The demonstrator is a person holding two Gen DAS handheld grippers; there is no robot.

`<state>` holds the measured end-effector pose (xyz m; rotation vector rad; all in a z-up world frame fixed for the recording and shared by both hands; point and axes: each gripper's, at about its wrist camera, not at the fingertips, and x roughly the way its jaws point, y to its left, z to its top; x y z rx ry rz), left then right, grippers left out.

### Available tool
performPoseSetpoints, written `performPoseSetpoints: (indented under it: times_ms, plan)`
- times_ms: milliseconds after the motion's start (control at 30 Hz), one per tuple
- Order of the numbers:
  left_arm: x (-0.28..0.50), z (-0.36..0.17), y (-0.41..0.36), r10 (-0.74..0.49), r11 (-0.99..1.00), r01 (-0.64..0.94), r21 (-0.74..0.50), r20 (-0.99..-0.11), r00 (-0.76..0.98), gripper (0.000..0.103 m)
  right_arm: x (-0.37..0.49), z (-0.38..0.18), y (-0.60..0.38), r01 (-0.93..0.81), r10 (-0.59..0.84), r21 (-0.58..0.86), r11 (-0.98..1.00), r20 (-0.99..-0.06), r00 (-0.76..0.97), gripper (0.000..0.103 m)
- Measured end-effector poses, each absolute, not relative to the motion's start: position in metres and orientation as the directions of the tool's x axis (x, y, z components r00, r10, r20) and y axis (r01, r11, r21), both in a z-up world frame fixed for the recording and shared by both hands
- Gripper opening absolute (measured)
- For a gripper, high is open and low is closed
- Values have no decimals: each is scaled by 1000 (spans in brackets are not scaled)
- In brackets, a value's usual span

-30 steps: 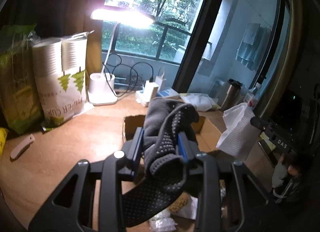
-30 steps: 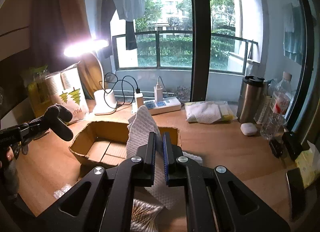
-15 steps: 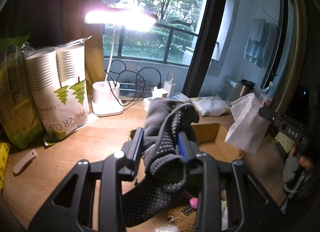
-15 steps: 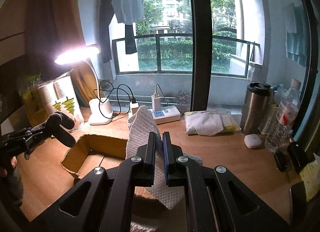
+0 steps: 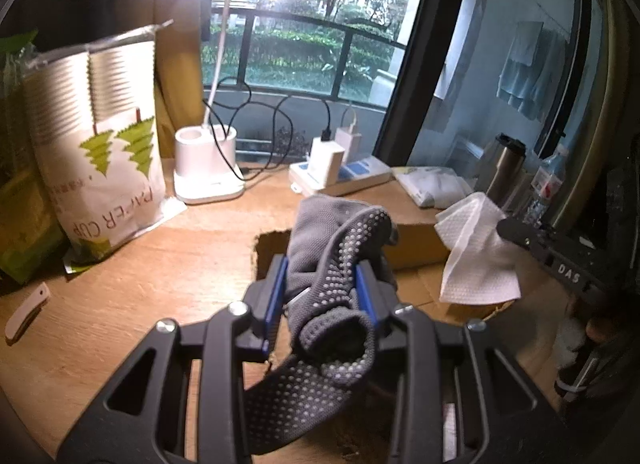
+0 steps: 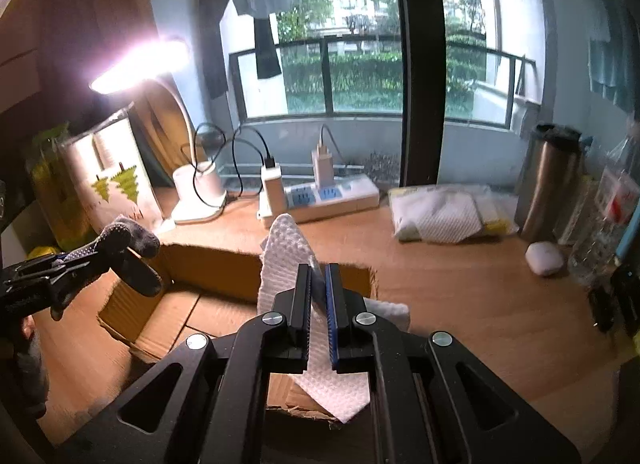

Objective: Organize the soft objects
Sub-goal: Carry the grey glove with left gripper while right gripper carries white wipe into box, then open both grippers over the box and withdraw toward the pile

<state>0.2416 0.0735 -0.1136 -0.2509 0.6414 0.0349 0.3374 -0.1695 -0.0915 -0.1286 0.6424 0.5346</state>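
My left gripper point(image 5: 320, 276) is shut on a grey sock with white grip dots point(image 5: 340, 248), held above the near left corner of an open cardboard box point(image 5: 416, 240). The sock drapes back over the gripper. My right gripper point(image 6: 318, 276) is shut on a white textured cloth point(image 6: 284, 256), held over the right part of the same box point(image 6: 208, 264). The left gripper with the sock also shows in the right wrist view point(image 6: 120, 248), and the right gripper's cloth shows in the left wrist view point(image 5: 476, 256).
On the wooden desk point(image 6: 460, 296) stand a lit desk lamp point(image 5: 208, 168), a paper-cup bag point(image 5: 96, 152), a power strip with chargers point(image 6: 320, 196), a packet of cloths point(image 6: 440, 216), a steel tumbler point(image 6: 548, 180), a white case point(image 6: 544, 258) and bottles at the right.
Both grippers have moved forward and lower over the box, still holding the sock and the cloth. The lamp and power strip appear closer.
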Motion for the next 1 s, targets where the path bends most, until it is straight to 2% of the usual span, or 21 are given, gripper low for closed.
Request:
performPoseSetpoints:
  times_ms: [367,433,500,533,600,700,800,1000]
  plan:
    - [260,-132,65,-30,975,-123,-183,-663,748,40,356,-138,-160,-492,379,44,869,-699,606,8]
    - [261,-134,64,-29,975,-127,-182,-671,741,45,356,-143,-158,-493,374,44,869,-711,595,11]
    - [260,-134,65,-37,973,-125,-194,-668,743,51,355,-147,-155,-501,369,39,864,-726,580,21]
    - [260,-133,65,-40,972,-125,-198,-666,744,51,354,-148,-153,-509,369,35,860,-732,573,22]
    - [258,-131,64,-34,974,-124,-189,-666,745,52,351,-148,-151,-519,370,29,854,-735,568,32]
    - [254,-129,62,-32,975,-122,-185,-663,748,53,347,-145,-149,-528,389,47,848,-732,559,40]
    - [249,-126,60,-32,976,-120,-184,-658,753,53,342,-139,-151,-527,398,54,848,-722,566,47]
    - [238,-124,57,-29,975,-123,-184,-660,751,55,330,-129,-155,-518,397,56,854,-713,578,50]
